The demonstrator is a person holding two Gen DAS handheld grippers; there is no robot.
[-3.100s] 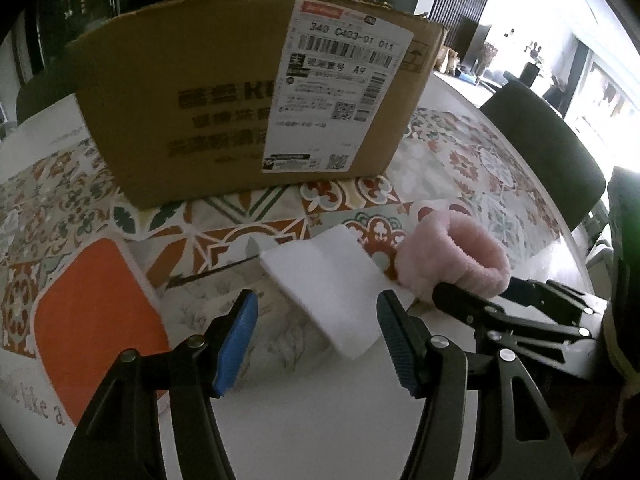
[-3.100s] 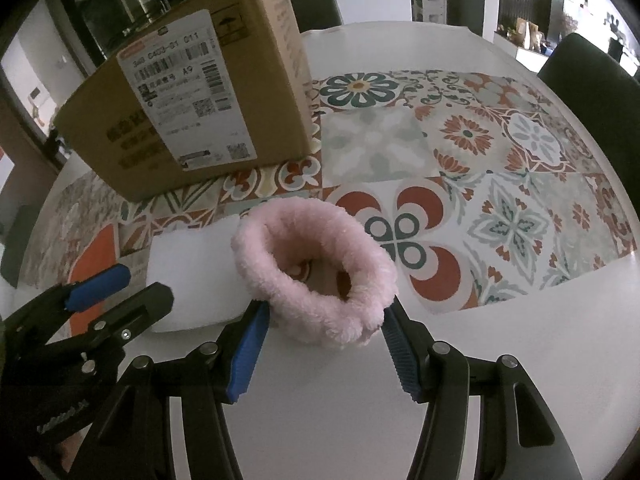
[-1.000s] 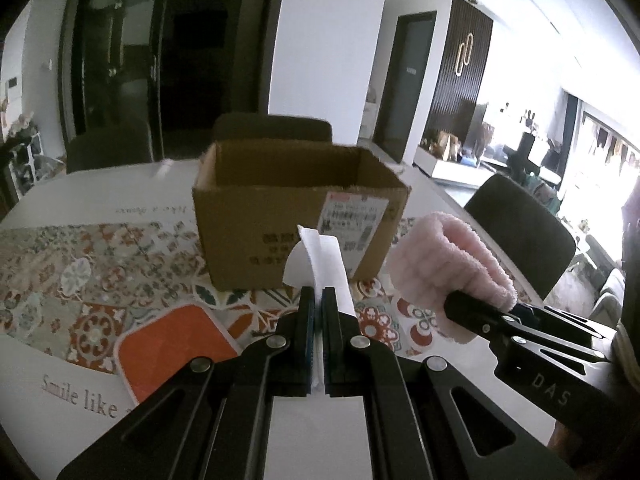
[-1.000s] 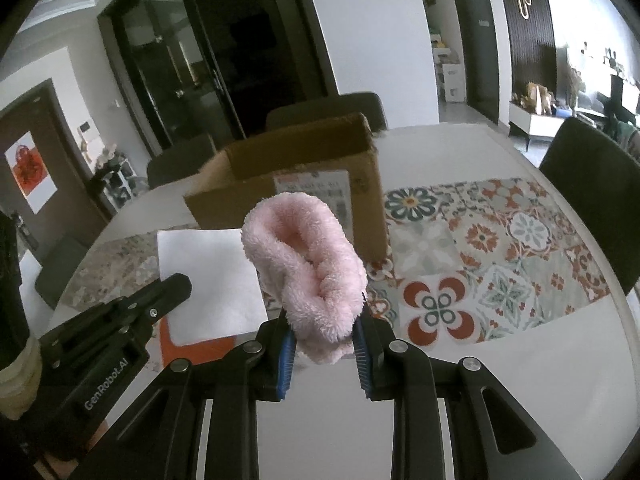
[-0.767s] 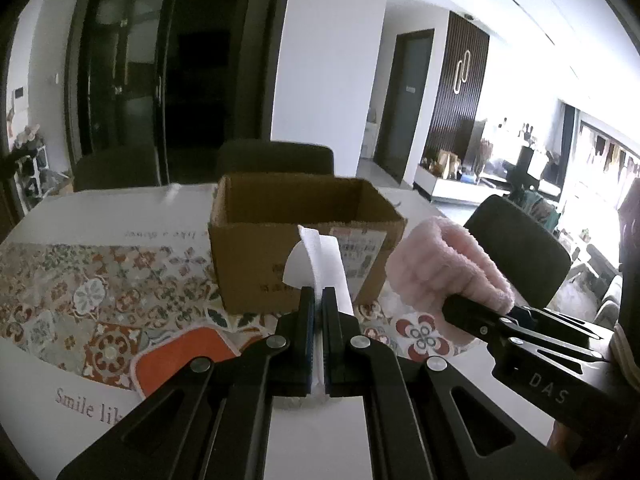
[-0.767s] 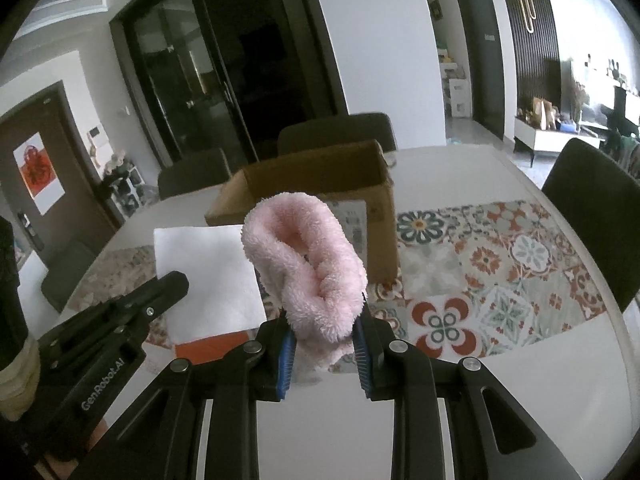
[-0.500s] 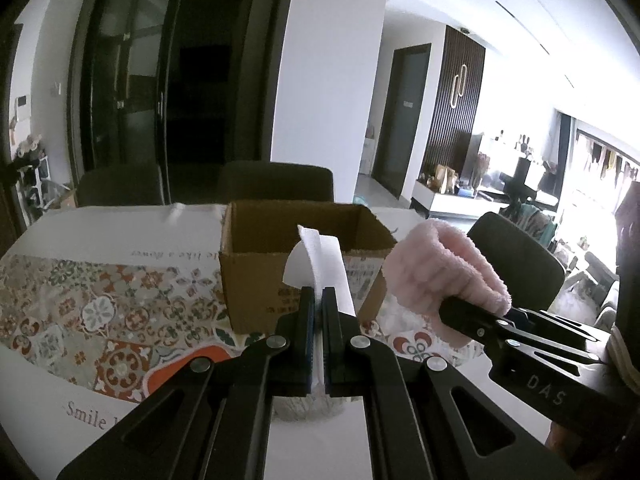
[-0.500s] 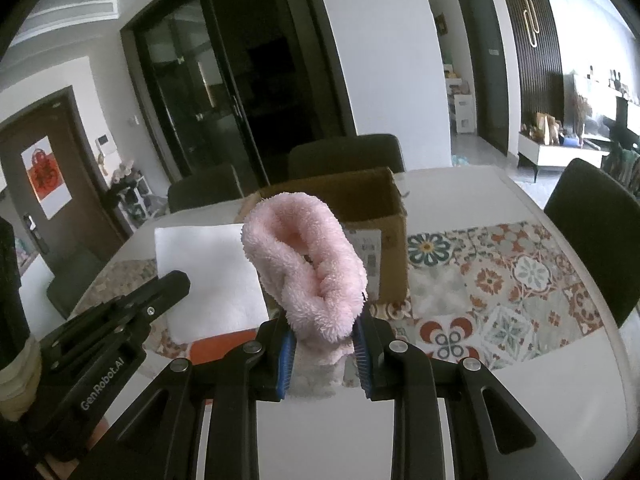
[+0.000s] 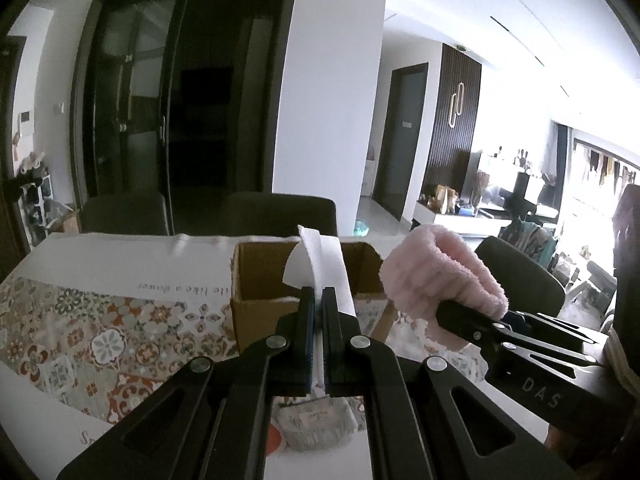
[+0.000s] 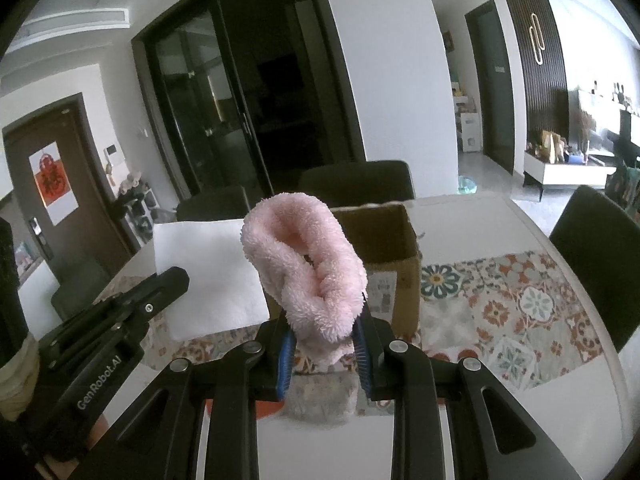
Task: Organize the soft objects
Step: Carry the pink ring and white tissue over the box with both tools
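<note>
Both grippers have come up off the table since three seconds back — then the white cloth (image 9: 326, 264) and pink fluffy band (image 10: 306, 266) lay flat below us. Now our left gripper (image 9: 319, 300) pinches the cloth tight, standing it upright, and our right gripper (image 10: 324, 340) squeezes the band narrow. We've got the open cardboard box (image 9: 260, 280) at 12 o'clock behind both, on the patterned tablecloth (image 9: 100, 332).

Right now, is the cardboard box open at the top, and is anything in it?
Open: the cardboard box shows bare inner walls with no flaps across its top. Contents: cannot tell, since the white cloth and pink fleece band hide its floor.
</note>
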